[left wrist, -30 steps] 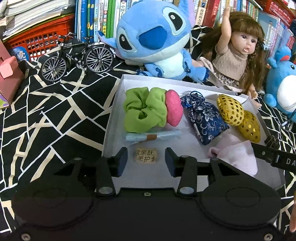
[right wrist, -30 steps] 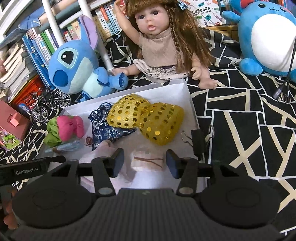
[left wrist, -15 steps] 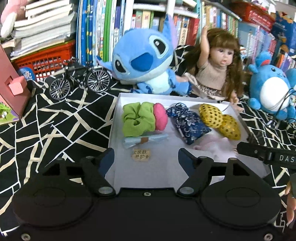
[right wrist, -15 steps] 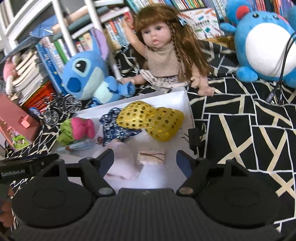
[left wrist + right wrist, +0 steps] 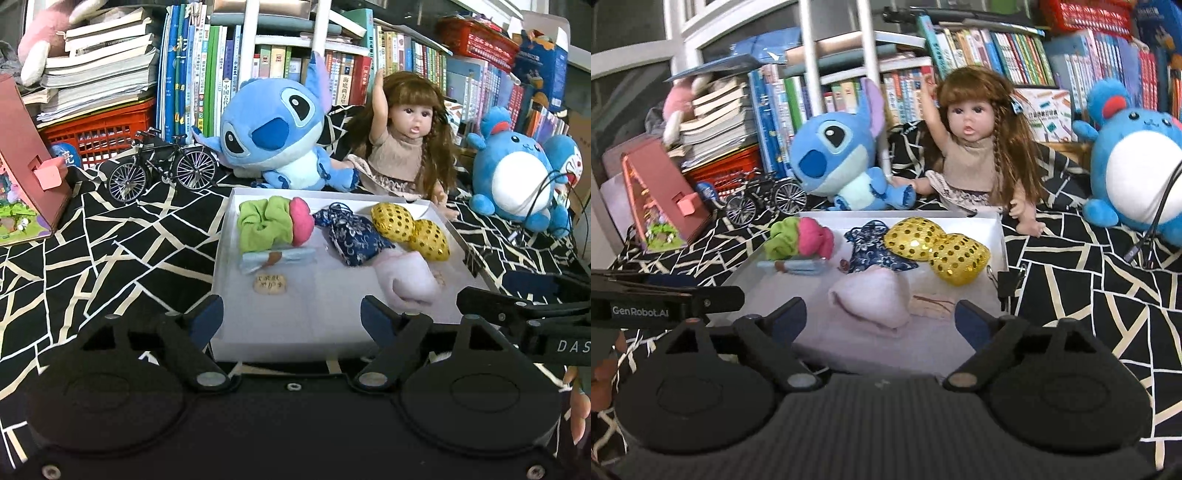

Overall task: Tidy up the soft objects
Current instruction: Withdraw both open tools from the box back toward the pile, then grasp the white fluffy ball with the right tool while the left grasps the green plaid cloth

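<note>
A white tray (image 5: 332, 332) (image 5: 999, 236) lies on the black patterned cloth. In it are a green scrunchie (image 5: 258, 225) (image 5: 781, 238), a pink soft ball (image 5: 301, 227) (image 5: 814, 238), a dark blue floral pouch (image 5: 349, 236) (image 5: 875, 249), two gold sequin pouches (image 5: 410, 230) (image 5: 938, 247), a folded pale pink cloth (image 5: 406, 282) (image 5: 873, 299), a light blue roll (image 5: 277, 260) (image 5: 798, 266) and a small tan label (image 5: 269, 285). My left gripper (image 5: 291, 319) is open and empty above the tray's near edge. My right gripper (image 5: 881, 319) is open and empty above the near edge too.
A blue Stitch plush (image 5: 273, 133) (image 5: 834, 158), a doll (image 5: 410, 147) (image 5: 975, 151) and a blue round plush (image 5: 517, 177) (image 5: 1134, 166) sit behind the tray. A toy bicycle (image 5: 162, 170), a pink toy house (image 5: 26, 177) and bookshelves stand at the back. A binder clip (image 5: 1008, 282) sits on the tray's right rim.
Both grippers have pulled back and up from the tray and opened wider. The tan label and a small pale packet that lay between the fingers lie free on the tray.
</note>
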Action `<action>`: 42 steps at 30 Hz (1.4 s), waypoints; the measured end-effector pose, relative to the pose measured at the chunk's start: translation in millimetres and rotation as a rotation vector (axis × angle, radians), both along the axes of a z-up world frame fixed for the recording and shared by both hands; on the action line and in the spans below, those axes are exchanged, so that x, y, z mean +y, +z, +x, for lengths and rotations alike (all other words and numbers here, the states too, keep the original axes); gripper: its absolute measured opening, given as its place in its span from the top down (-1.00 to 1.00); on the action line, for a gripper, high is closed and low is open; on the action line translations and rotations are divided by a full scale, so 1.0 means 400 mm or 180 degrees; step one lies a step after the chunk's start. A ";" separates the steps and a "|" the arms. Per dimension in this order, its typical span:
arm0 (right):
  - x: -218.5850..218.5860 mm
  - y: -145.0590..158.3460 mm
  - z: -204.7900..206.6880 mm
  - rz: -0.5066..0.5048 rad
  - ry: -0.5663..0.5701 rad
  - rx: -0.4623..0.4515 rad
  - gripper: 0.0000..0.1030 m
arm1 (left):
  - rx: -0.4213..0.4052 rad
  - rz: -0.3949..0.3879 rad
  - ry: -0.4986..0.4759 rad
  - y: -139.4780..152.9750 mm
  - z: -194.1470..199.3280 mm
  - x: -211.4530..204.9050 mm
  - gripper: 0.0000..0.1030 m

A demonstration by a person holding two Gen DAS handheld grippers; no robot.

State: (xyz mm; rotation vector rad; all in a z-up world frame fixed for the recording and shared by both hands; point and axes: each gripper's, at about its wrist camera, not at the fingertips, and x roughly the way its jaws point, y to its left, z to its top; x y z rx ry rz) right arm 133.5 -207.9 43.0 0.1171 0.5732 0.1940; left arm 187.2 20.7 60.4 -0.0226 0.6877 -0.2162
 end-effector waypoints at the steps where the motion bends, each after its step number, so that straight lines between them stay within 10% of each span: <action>1: 0.005 -0.001 -0.007 -0.0026 0.0015 -0.0017 -0.82 | -0.0009 0.0011 -0.0009 -0.002 -0.009 -0.001 -0.57; 42: 0.013 -0.103 -0.126 -0.0306 0.0152 0.0052 -0.95 | -0.0124 0.0025 0.0044 -0.078 -0.192 0.031 -0.64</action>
